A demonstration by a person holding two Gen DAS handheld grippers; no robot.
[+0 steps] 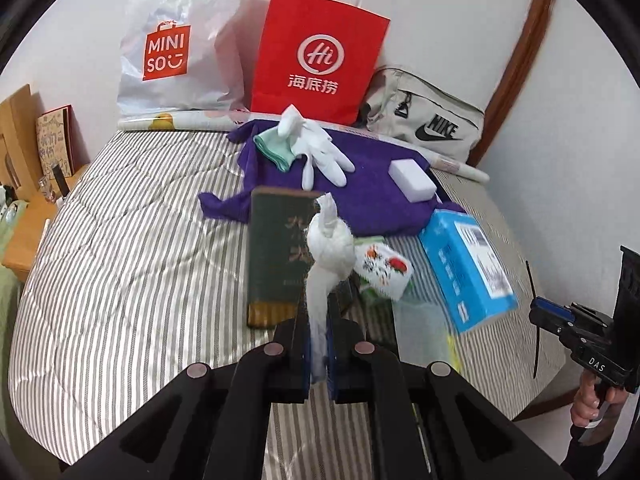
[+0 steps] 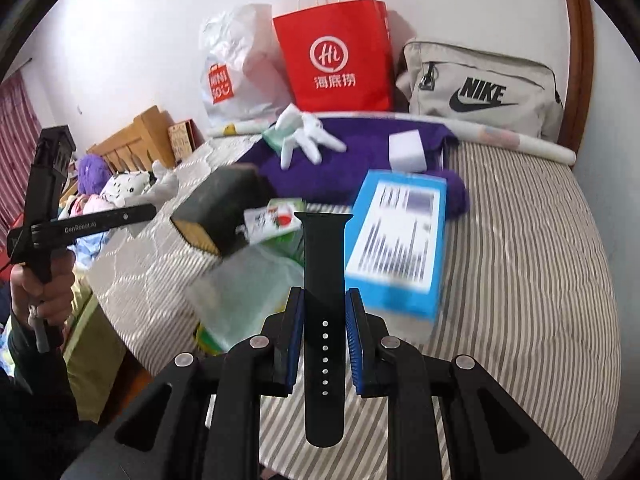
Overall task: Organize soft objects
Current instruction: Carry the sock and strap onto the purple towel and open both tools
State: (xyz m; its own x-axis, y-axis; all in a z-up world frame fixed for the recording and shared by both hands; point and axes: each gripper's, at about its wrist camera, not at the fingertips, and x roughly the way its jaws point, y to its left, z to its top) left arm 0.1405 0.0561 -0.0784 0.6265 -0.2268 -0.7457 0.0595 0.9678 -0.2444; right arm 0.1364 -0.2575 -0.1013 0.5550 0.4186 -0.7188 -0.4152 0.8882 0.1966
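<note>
Left wrist view: the left claw is clamped on a knotted white cloth held above the striped bed. Two shopping bags stand closed, contents hidden. One white glove lies on a purple towel.

Right wrist view: the right claw grips one black watch strap above the bed; the blue box is blurred.

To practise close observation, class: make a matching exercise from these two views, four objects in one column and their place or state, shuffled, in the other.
Objects:
1. white sock
2. black watch strap
3. white glove
4. white sponge block

Place or state:
A. lying on the purple towel, beside a mint cloth
B. clamped in the left gripper
C. lying on the towel's right part
D. between the right gripper fingers

Pairs: 1-B, 2-D, 3-A, 4-C
</note>
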